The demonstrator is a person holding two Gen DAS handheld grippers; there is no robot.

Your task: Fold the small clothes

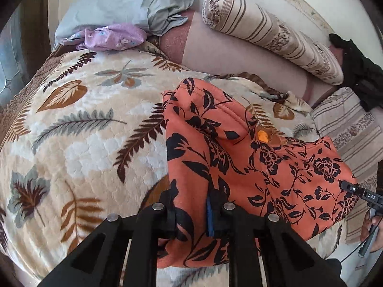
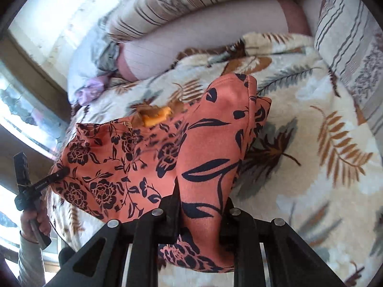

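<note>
An orange garment with black flower print (image 1: 251, 167) hangs stretched above the leaf-patterned blanket (image 1: 79, 119). My left gripper (image 1: 191, 205) is shut on its lower left edge. My right gripper (image 2: 201, 212) is shut on the opposite edge, and its tip shows at the far right of the left wrist view (image 1: 352, 189). In the right wrist view the garment (image 2: 148, 157) spans between both grippers, with the left gripper's tip (image 2: 59, 173) on its left corner. A small orange tag (image 2: 158, 117) shows at the top edge.
A grey-blue pillow (image 1: 124, 2) and a lilac flowered cloth (image 1: 112, 38) lie at the bed's far left. A striped bolster (image 1: 270, 33) and a striped cushion (image 1: 352, 129) lie along the back and right. A black garment (image 1: 359, 69) lies at the far right.
</note>
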